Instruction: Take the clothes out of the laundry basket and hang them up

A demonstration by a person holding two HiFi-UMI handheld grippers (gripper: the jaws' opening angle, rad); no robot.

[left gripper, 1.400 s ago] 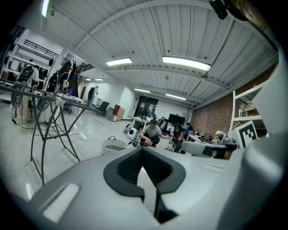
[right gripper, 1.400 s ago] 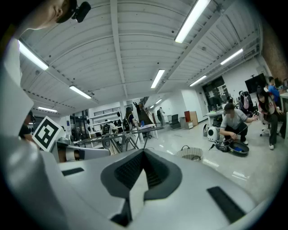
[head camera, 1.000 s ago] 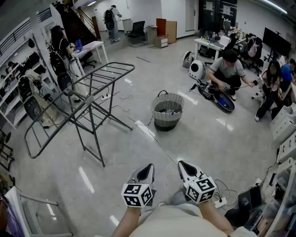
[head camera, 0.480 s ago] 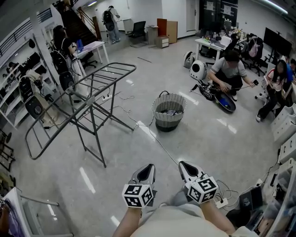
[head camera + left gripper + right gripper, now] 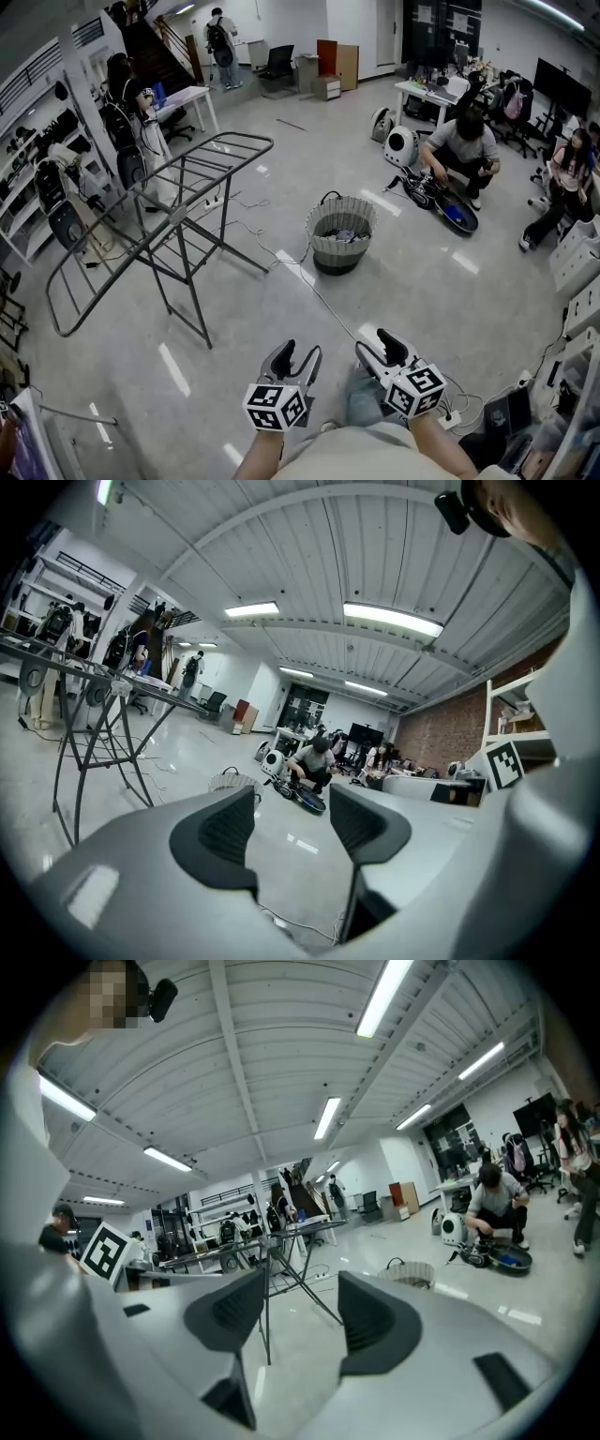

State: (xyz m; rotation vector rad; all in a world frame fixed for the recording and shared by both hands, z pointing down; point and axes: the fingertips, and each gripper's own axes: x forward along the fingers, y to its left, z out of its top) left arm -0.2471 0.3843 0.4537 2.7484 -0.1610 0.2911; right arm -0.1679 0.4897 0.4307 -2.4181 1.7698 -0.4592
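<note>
- My left hand-held gripper (image 5: 300,352) is low in front of me, over the near edge of the glossy grey floor (image 5: 450,281); its jaws have just been opening and now stand spread, with only open floor showing between the dark ribbed pads (image 5: 230,829)
- My right hand-held gripper (image 5: 377,343) is just beside it, apart from it; its jaws have also just been opening and are spread wide, gripping nothing
- The round, pale slatted laundry basket (image 5: 328,251) stands upright about mid-floor, well ahead of both hand-held grippers, and a heap of dark and light clothes (image 5: 339,232) lies inside it
- The grey metal folding drying rack (image 5: 181,208) stands unfolded toward the floor's left side, near the basket but apart from it; in the right gripper view one of its legs shows in the gap between my jaws, far off
- A thin white cable (image 5: 319,291) runs along the floor from beside the basket toward me
- A crouching person in a grey top (image 5: 459,141) works on the floor beyond the basket, toward the far right
</note>
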